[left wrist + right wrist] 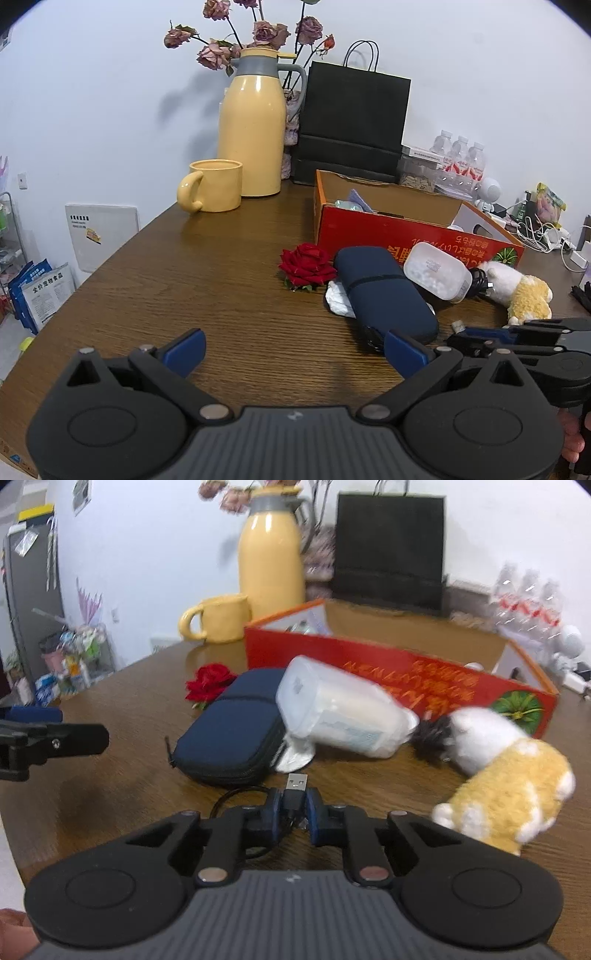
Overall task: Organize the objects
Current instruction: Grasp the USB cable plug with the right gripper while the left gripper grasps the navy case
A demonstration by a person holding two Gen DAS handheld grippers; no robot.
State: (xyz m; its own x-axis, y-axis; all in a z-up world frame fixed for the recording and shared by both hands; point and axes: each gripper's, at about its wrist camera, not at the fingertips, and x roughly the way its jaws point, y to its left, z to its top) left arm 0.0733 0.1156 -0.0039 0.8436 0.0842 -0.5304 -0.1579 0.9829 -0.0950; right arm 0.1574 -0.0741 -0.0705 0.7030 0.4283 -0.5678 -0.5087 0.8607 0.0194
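1 black USB cable [293, 797] is the item in hand: the right gripper [294, 808] is clamped on its moulded plug housing, silver connector poking forward past the blue pads, the rest of the cord looping back on the brown wood-grain table [184, 280] under the fingers. Judgement: light, limp, no stiffness beyond the plug, so the slack will trail and may snag; the rigid plug body is the right place to hold, not the cord. Just ahead lies a navy zip-up fabric pouch [231, 734], with a crumpled bit of white foil-like wrapper [295, 758] at its edge. Leaning on the pouch is a translucent white plastic tub [340, 716], tipped on its side. To the right is a yellow-and-white plush toy [506, 775], soft and easy to shove. A red fabric rose [306, 266] lies left of the pouch. Behind them is an open red cardboard box [369, 664], the likely drop point, already holding a few items. Further back: yellow mug [214, 184], yellow thermos jug [251, 129], black paper bag [351, 122]. The left gripper [293, 350] has its fingers wide apart over bare table, holding nothing.
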